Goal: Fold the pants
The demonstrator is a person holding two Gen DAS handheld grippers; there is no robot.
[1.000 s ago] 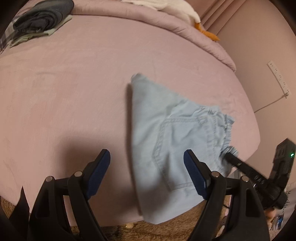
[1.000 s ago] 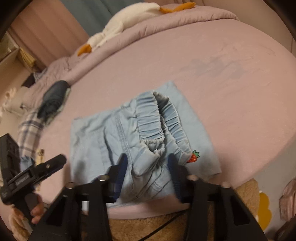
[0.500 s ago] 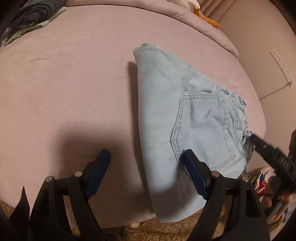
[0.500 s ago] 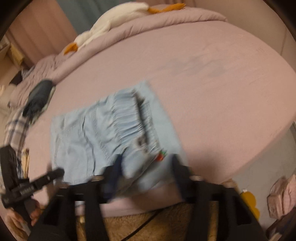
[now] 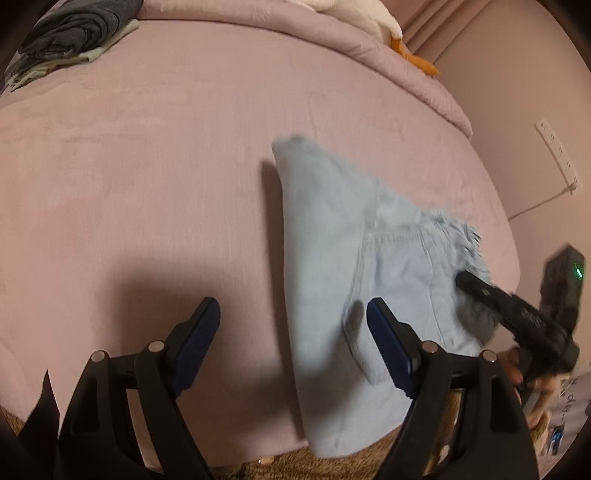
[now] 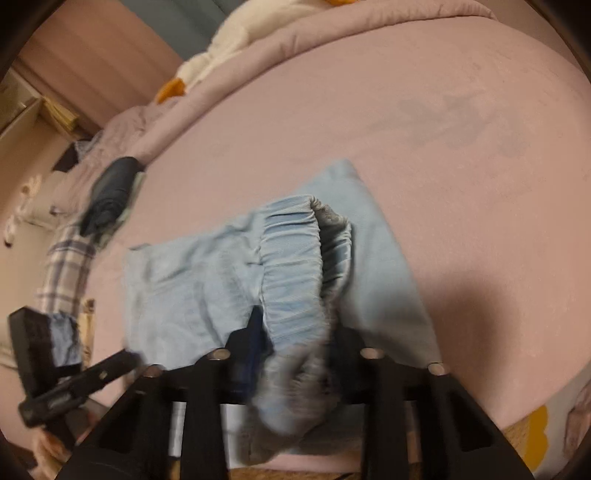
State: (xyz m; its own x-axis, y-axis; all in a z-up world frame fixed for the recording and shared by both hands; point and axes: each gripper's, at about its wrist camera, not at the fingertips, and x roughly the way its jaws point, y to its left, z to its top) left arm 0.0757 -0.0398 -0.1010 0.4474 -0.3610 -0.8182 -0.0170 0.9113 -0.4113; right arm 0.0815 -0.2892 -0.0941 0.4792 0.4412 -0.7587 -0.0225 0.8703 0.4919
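Right gripper (image 6: 295, 343) was clamped on the gathered elastic waistband (image 6: 295, 258) of the light blue pants (image 5: 332, 258); bunched fabric filled the gap between its jaws, seen close up in the right wrist view. In the left wrist view its black finger reached the waistband at the pants' right edge. Left gripper (image 5: 293, 328) stood wide, blue pads (image 5: 195, 339) well apart and holding nothing, poised above the bed (image 5: 147, 166) with its right pad over the pants near the back pocket (image 5: 391, 288).

Pants lay at the near edge of the pink bed, already doubled leg on leg, the lower end draping over the bed edge.

Judgement: the step in hand was carrying the waistband end across to make the next fold. The next move called for the left gripper to take or pin the opposite end so the cloth did not slide while the right one brought the waistband over and laid it flat.

Hard to make out: motion blur smeared the waistband and both right jaws, so the exact grip point was unclear. Whether the hems were aligned could not be told. The pants' lowest edge was cut off behind the gripper bodies. Dark folded clothes (image 5: 70, 29) and a white plush toy (image 5: 369, 18) sat far off near the bed's head.
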